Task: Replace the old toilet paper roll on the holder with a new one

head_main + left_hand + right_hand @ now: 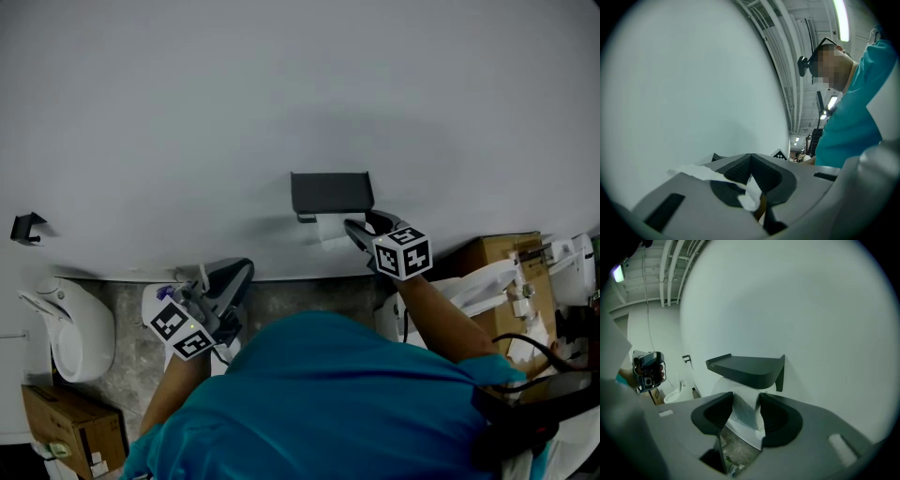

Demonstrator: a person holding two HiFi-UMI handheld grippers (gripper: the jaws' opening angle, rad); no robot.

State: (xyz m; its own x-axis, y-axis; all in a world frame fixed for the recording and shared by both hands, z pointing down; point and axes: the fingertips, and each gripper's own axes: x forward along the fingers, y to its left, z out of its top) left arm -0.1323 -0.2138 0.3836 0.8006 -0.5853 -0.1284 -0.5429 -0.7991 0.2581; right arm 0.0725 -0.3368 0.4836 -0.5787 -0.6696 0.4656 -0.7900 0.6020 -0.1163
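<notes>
A black holder (330,192) with a flat shelf hangs on the pale wall, and a white toilet paper roll (328,228) sits just under it. My right gripper (354,228) is at the roll's right end. In the right gripper view the holder (745,366) is straight ahead and the roll (740,413) fills the gap of the right gripper (746,397), touching both pads. My left gripper (242,267) hangs low to the left, away from the holder. In its own view the left gripper (751,159) is shut on an old roll remnant (750,197): torn white paper over a brown cardboard sliver.
A white toilet (70,328) stands at the left with a cardboard box (66,422) beside it. A small black hook (26,227) is on the wall. Another cardboard box (497,255) and white fittings crowd the right side. The person's teal shirt (328,394) hides the floor below.
</notes>
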